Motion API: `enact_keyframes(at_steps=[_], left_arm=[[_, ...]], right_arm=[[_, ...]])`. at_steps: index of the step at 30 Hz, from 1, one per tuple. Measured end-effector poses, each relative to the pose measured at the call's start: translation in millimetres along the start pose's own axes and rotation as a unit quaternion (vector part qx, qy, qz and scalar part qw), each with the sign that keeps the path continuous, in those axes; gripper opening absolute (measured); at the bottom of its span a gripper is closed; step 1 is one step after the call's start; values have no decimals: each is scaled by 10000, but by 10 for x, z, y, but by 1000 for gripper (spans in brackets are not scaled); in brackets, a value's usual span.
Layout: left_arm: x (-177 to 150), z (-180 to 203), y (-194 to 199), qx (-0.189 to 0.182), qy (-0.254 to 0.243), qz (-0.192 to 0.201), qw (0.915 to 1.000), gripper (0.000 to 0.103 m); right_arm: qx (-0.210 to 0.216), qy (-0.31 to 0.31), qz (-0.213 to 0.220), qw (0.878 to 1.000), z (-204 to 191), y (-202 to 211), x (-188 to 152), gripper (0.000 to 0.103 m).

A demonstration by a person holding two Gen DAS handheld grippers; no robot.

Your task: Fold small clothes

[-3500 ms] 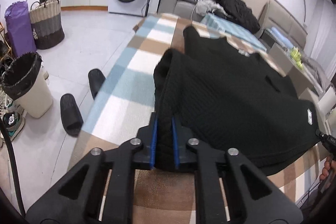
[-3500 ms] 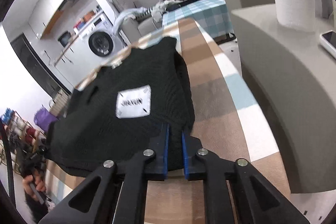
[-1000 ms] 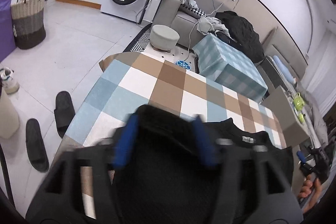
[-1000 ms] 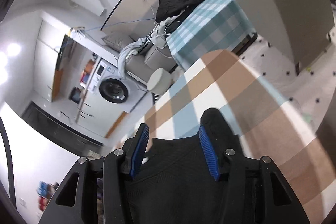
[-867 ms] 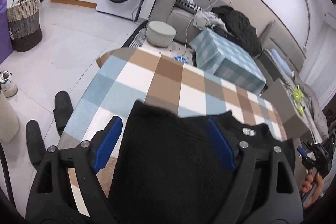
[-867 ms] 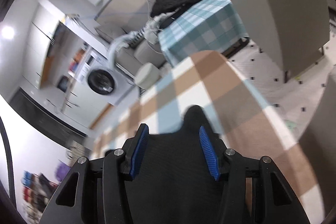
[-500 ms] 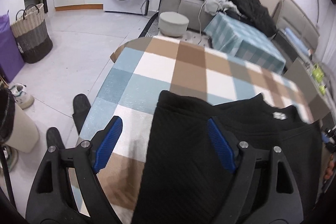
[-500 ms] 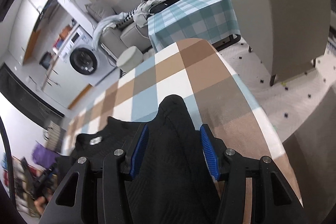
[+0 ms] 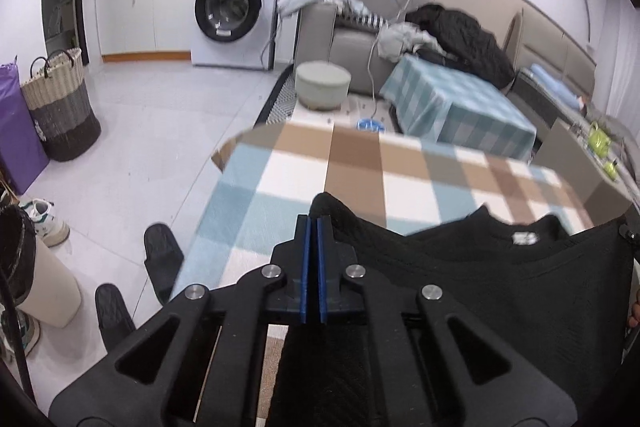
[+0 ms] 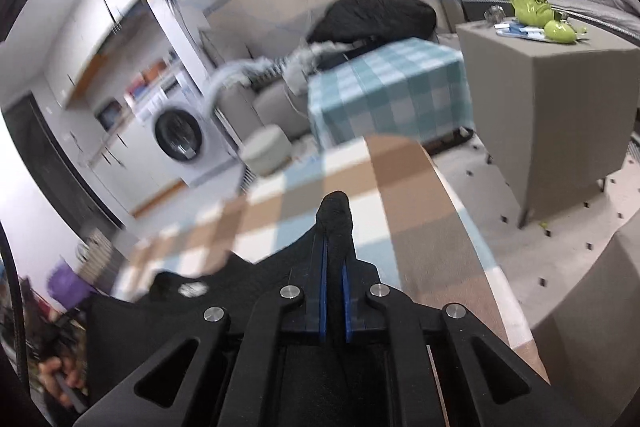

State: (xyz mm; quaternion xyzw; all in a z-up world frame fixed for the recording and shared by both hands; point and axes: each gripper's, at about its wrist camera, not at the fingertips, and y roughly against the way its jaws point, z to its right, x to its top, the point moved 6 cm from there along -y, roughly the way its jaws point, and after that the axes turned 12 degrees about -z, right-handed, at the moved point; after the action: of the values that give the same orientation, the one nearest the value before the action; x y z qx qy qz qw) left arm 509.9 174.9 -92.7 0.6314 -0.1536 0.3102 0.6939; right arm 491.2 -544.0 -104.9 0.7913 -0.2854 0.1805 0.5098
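Got both claws pinched on the black sweater [image 9: 500,279] now: my left claw [image 9: 313,227] is clamped on one top corner, my right claw [image 10: 335,247] on the other. The sweater's spread between them over the checkered desk [image 9: 360,163], neck label [image 9: 524,237] facing up.

No readable text; the garment's neck label [image 9: 524,237] is blurred.

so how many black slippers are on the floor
2, both on the tile floor left of the checked table in the left wrist view: one slipper nearer the table, the other slipper closer to the bin. More may be hidden.
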Motion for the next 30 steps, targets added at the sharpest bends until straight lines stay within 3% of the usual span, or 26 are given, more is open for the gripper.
enact_keyframes(at_steps=[4,6,8,9,10,12,14,15,17,19,20,25,30], left_arm=[[149,38,135,21,-17,232,9997,1],[222,54,133,33,16,261,9997,1],[292,48,73,133,86,279,9995,1],[317,21,29,316,158,292,9989,1],[322,-1,-18,437,230,210,9986,1],[287,-26,-116,393,347,-164,9985,3],[196,-7,-134,146,315,-416,9985,9],[136,16,-108,102,241,-451,9986,17],[11,60,-15,152,105,-463,9988,38],[-149,137,172,120,-59,-341,9993,63],[-237,186,254,102,-125,-295,9994,66],[-778,512,725,-191,-543,-372,9976,84],[-1405,818,951,-479,-831,-765,9924,89]], right_arm=[[79,-231,316,9992,-8,142,145,5],[-89,-410,293,9987,33,87,206,5],[-348,-536,111,9979,87,-38,228,15],[-501,-654,-43,9966,134,-109,219,29],[-585,-797,-142,9950,182,-157,189,35],[-513,-848,-227,9948,202,-158,120,38],[-410,-744,-323,9959,161,-126,27,41],[-342,-682,-416,9962,133,-113,-28,41],[-201,-565,-676,9959,66,-76,-171,43],[-55,-383,-876,9954,-26,-9,-341,53],[-5,-221,-982,9949,-105,59,-457,54],[126,419,-1425,9888,-426,268,-1030,82],[-44,997,-1804,9785,-651,438,-1640,87]])
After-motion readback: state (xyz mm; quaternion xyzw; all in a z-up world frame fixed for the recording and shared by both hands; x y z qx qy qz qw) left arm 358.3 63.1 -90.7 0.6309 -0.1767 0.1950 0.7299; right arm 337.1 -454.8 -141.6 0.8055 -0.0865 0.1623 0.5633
